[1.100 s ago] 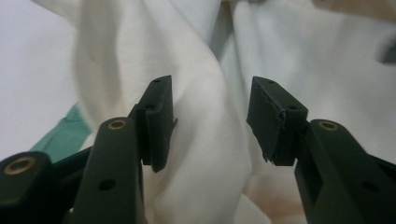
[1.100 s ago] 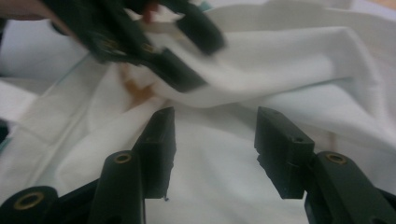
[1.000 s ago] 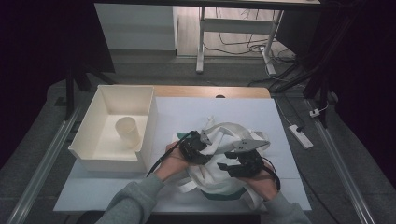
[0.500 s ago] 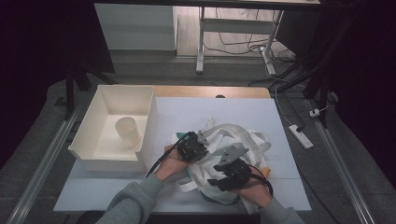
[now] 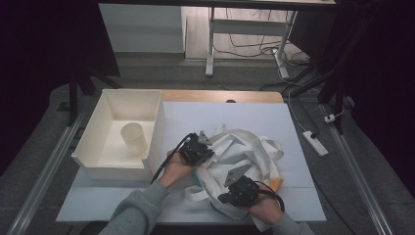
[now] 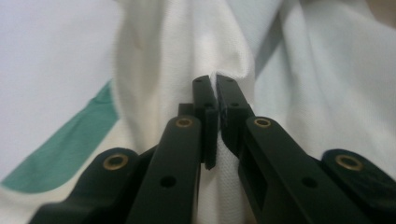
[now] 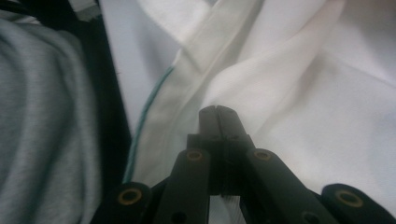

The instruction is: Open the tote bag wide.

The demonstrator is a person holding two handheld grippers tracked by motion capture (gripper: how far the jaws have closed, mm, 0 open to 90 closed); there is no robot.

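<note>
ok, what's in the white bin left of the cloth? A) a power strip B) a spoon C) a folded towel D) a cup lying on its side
D: a pale cup lies on its side on the floor of the white bin, left of the white cloth.

The near part of the white cloth (image 5: 244, 156) is covered by both hands and grippers in the high view; its full shape cannot be told; in the left gripper view the green stripe (image 6: 60, 149) is blurred and cut off by the picture's lower edge.

No writing or label seems readable anywhere, so far as these views allow.
</note>
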